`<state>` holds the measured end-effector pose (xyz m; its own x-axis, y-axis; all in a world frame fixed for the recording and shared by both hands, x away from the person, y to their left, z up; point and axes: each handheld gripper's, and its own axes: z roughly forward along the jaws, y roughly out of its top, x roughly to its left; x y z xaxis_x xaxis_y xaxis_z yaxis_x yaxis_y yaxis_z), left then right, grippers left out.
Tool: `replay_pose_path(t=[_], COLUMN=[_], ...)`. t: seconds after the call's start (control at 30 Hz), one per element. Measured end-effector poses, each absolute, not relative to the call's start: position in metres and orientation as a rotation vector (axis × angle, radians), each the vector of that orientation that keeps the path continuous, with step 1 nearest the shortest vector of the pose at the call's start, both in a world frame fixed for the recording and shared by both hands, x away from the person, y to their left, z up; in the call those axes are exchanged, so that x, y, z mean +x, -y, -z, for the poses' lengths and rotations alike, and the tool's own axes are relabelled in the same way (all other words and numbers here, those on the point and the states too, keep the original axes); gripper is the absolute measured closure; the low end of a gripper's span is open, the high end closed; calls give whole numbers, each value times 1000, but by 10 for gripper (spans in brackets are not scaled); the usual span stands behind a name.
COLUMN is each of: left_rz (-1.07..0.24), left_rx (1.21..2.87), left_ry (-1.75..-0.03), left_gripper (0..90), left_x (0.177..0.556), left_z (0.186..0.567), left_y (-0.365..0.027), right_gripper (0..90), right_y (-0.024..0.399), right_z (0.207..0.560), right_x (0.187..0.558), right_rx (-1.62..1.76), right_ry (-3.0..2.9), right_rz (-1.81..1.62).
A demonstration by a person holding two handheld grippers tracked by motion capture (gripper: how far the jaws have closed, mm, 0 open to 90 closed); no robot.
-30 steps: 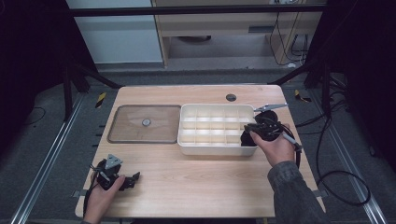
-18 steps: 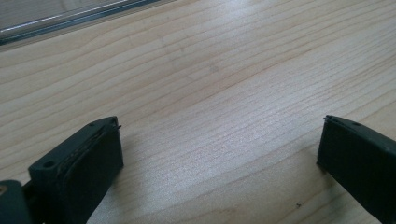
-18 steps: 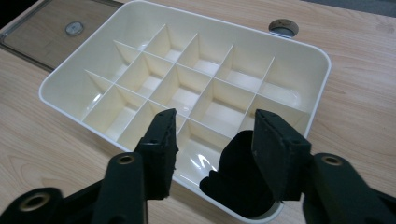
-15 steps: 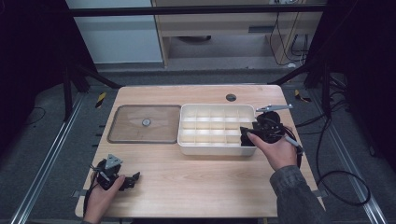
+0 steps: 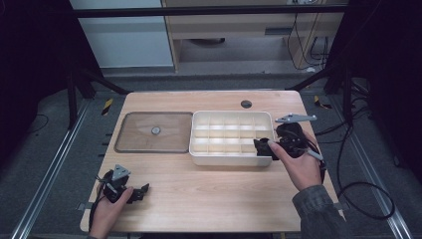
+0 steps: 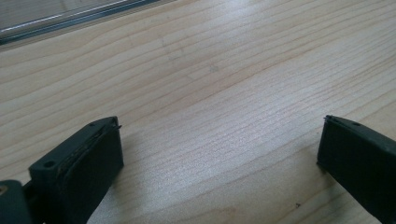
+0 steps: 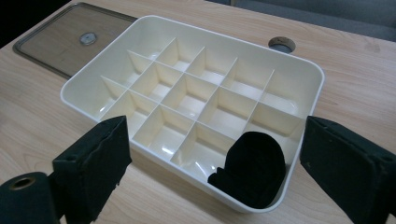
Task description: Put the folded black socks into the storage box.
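A white divided box point(image 5: 231, 158) stands on the table's middle right, its clear lid point(image 5: 154, 132) flat to the left of it. A black rolled cloth point(image 7: 252, 170) sits in the box's point(image 7: 196, 70) near corner compartment. My right gripper point(image 5: 266, 148) hovers at that corner. Its jaws have just been opening and stand wide apart point(image 7: 215, 135), with the roll lying free below and between them. My left gripper point(image 5: 140, 192) rests at the front left of the table, open point(image 6: 219, 123) over bare wood with nothing in it.
The lid's edge point(image 6: 70, 18) runs along the top of the left gripper view. A round cable hole point(image 5: 246, 104) lies behind the box. Metal frame rails flank the table on both sides. Bare wood stretches between the two hands.
The right hand has drawn back a little from the box's right end. The left hand has stayed still.
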<state>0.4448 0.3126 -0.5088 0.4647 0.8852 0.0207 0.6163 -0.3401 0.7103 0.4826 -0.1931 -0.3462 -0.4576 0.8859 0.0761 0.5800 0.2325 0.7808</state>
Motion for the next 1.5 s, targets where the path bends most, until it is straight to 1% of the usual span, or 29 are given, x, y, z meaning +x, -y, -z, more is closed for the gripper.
replay_pose_path(t=[0.47,0.9,1.3,1.5], left_rz=[-541,-540,-537,-536], left_rx=[2077,2075,2079,2083], left_ry=[-1240,-1239,-1234,-1231], left_gripper=[0,0,0,0], left_x=[445,445,445,444], left_z=[509,509,509,509], left_y=[-313,-312,-312,-312], right_gripper=[88,103,105,105], right_y=[187,181,168,161], right_z=[350,362,383,401], right_x=[464,449,432,428], right_rx=[1275,1231,1146,1127], right_ry=[-2152,-2165,-2198,-2223], right_rz=[-1089,-1112,-1119,-1105])
